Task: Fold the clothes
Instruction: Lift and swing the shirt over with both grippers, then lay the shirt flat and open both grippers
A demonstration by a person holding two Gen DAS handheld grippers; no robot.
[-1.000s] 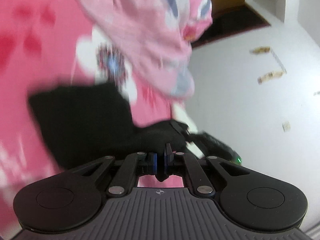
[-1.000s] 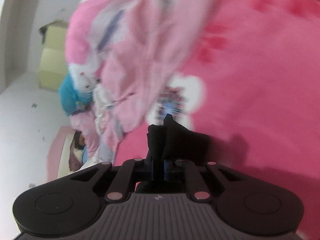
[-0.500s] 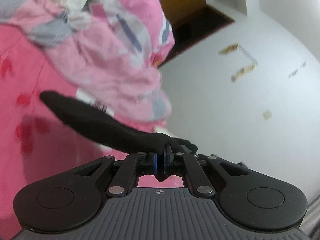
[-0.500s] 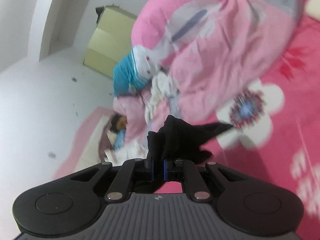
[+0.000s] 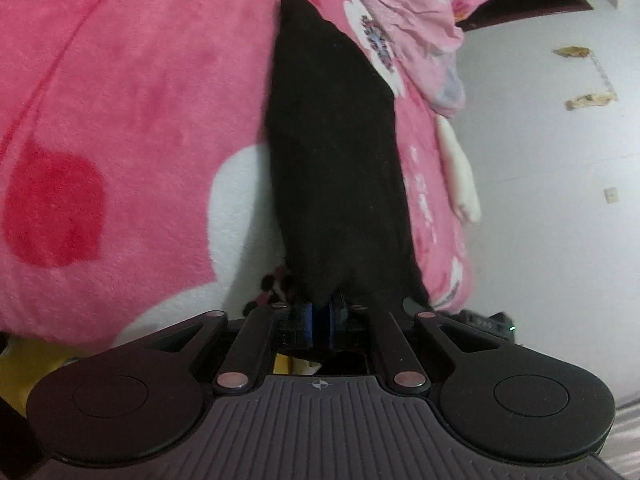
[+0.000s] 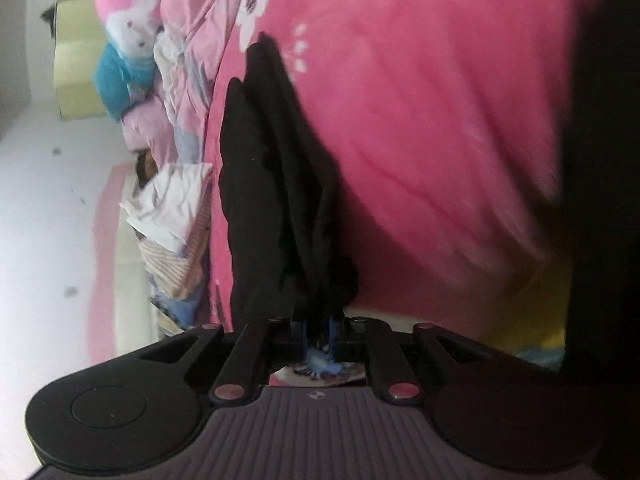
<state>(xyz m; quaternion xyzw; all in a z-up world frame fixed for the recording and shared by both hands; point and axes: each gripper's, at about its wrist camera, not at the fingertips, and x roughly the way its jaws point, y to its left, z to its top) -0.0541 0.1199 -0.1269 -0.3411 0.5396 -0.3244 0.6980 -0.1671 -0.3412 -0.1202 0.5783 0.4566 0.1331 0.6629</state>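
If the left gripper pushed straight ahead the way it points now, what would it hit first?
The black garment itself: the left gripper is pinching its near edge, and the cloth stretches straight ahead along the line. Under it lies the pink fleece blanket; how close is unclear.

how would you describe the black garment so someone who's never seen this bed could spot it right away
Start from the big pink fleece blanket with red and white flower patches that covers the bed. Stretched across it lies the black garment, a long dark strip whose near end sits between the left gripper. It is the only plain black cloth; the heaped bedding beside it is pale pink and printed.
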